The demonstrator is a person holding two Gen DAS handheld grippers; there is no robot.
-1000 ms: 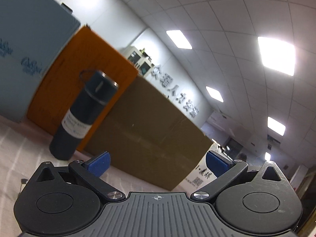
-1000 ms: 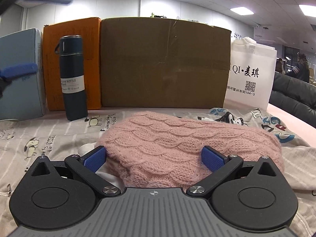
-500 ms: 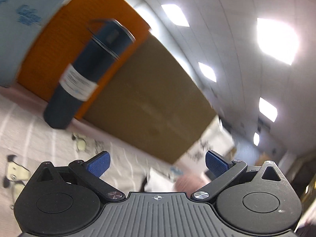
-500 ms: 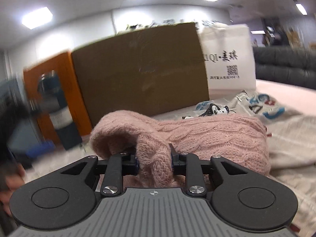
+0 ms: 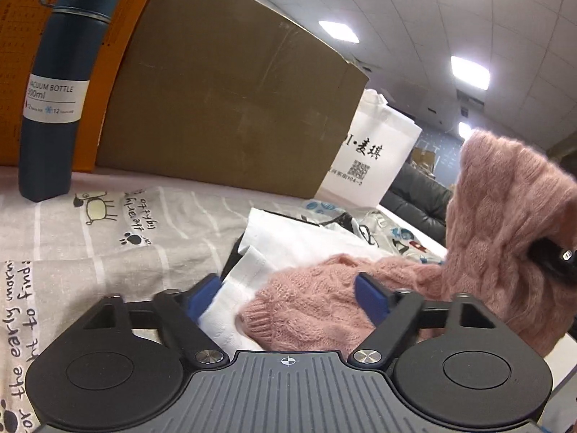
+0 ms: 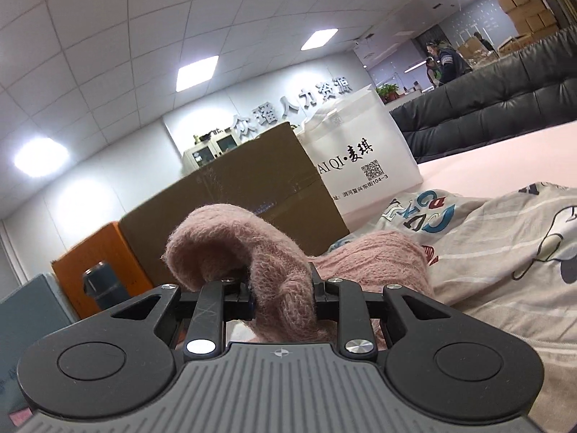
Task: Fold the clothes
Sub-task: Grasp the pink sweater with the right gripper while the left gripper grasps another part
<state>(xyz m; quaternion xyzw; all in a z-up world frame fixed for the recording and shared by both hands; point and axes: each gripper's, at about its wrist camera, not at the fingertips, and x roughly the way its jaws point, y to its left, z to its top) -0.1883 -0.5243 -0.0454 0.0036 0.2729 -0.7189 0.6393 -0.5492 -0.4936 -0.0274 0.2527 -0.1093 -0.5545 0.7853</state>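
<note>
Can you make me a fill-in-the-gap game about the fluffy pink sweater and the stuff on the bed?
1. The right gripper has its jaws shut on the ____ sweater.
2. The vacuum bottle stands upright and its colour is dark ____.
3. Between the orange box and the white bag stands a big brown ____ box.
4. The left gripper has just been closing its jaws around the sweater's cuff and a ____ cloth beside it.

Missing words: pink; blue; cardboard; white

The right gripper [image 6: 281, 297], wide open 1 second ago, now clamps and lifts the pink sweater [image 6: 274, 270], while the left gripper [image 5: 288, 294] dips toward it, jaws just closing around its cuff.
</note>
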